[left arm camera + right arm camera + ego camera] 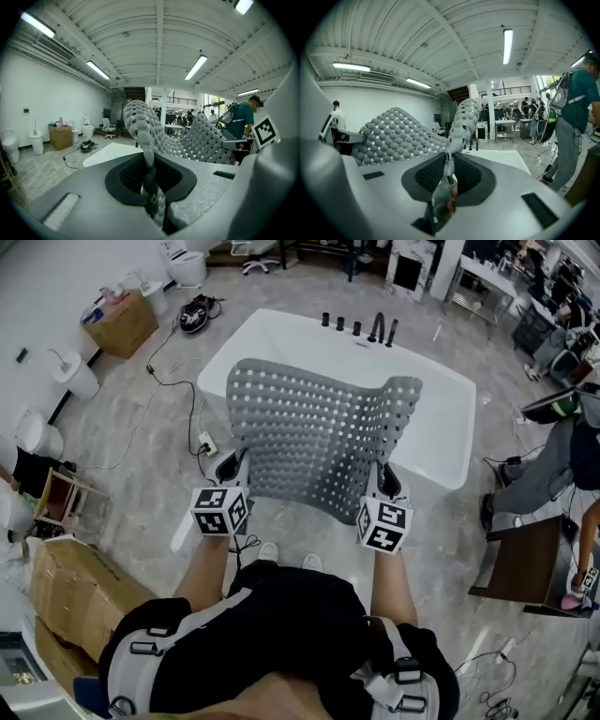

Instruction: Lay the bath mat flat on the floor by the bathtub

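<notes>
both tongs, left and right, clamp the mat's near edge; it hangs over the tub (floor lies nearer).

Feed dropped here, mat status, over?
Left gripper, right gripper shut on mat, near edge. Mat aloft by bathtub, not laid. Power strip on floor beside it.

Lit brightly and evenly by ceiling tubes, with soft shadows. Bent by fisheye, black-cornered in both gripper views.
</notes>
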`<control>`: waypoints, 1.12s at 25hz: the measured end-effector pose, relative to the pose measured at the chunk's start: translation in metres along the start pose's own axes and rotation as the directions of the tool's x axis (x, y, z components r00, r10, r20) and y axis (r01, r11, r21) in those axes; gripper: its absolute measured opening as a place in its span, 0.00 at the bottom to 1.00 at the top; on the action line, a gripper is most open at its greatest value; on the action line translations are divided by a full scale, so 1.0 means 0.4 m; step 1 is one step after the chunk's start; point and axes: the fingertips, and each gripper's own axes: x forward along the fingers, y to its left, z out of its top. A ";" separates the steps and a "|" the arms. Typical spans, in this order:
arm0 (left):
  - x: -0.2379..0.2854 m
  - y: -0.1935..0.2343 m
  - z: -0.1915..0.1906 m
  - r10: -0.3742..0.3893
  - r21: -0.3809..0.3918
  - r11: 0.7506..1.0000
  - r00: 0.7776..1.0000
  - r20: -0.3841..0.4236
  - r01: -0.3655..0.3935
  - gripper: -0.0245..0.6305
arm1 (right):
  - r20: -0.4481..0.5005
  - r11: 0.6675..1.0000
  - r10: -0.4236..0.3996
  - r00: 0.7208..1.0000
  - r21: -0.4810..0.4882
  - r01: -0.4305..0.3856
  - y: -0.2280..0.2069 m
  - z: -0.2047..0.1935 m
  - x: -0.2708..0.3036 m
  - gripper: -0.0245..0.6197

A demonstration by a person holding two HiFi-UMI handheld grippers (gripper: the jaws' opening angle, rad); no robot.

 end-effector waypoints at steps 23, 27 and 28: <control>0.308 0.148 -0.363 -0.158 -0.055 0.987 0.910 -0.382 0.148 0.09 | -0.368 0.978 -0.090 0.925 0.144 0.152 0.036 -0.417 0.209 0.12; 0.361 0.201 -0.535 -0.164 -0.087 0.986 0.869 -0.467 0.140 0.09 | -0.443 0.967 -0.084 0.892 0.178 0.180 0.066 -0.581 0.267 0.12; 0.373 0.214 -0.582 -0.165 -0.096 0.986 0.858 -0.486 0.135 0.09 | -0.464 0.964 -0.084 0.882 0.185 0.189 0.070 -0.629 0.277 0.12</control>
